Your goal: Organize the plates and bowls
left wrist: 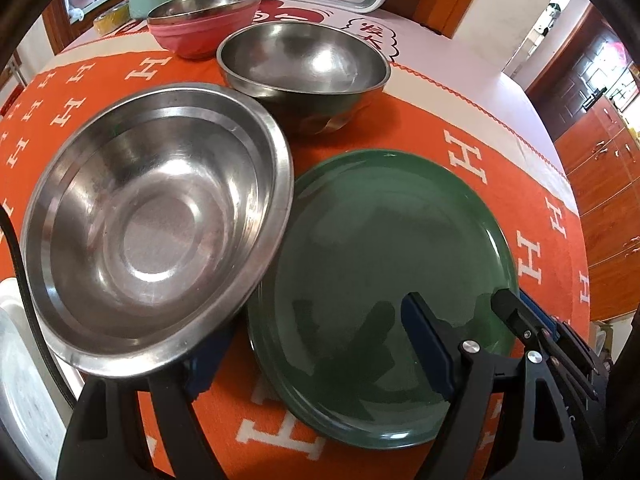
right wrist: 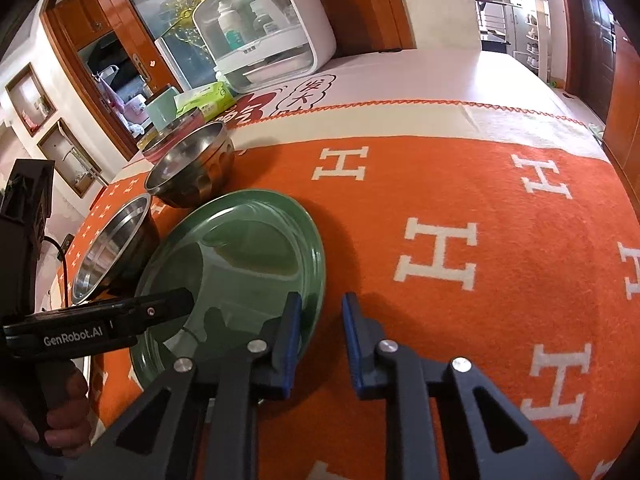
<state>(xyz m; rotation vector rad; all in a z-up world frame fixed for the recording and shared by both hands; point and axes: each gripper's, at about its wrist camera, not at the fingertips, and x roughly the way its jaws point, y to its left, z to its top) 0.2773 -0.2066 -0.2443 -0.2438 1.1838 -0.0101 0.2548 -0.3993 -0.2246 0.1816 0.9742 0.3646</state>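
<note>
A wide steel bowl (left wrist: 156, 216) is tilted and lifted at the left, close to the camera; its near rim hides my left gripper's left finger. The right finger (left wrist: 428, 344) stands far apart over the green plate (left wrist: 384, 272), so my left gripper (left wrist: 312, 344) is open. The green plate lies flat on the orange cloth, also in the right wrist view (right wrist: 248, 264). My right gripper (right wrist: 322, 320) is open and straddles the plate's right rim, one finger over the plate, one outside. A second steel bowl (left wrist: 304, 64) sits behind, and a steel bowl nested in a pink bowl (left wrist: 204, 20) farther back.
An orange cloth with white H marks (right wrist: 460, 208) covers the table. A white lidded appliance (right wrist: 264, 28), a tissue pack (right wrist: 208, 100) and a pale green container (right wrist: 160, 112) stand at the back. A white tray (left wrist: 20, 380) lies at the left edge.
</note>
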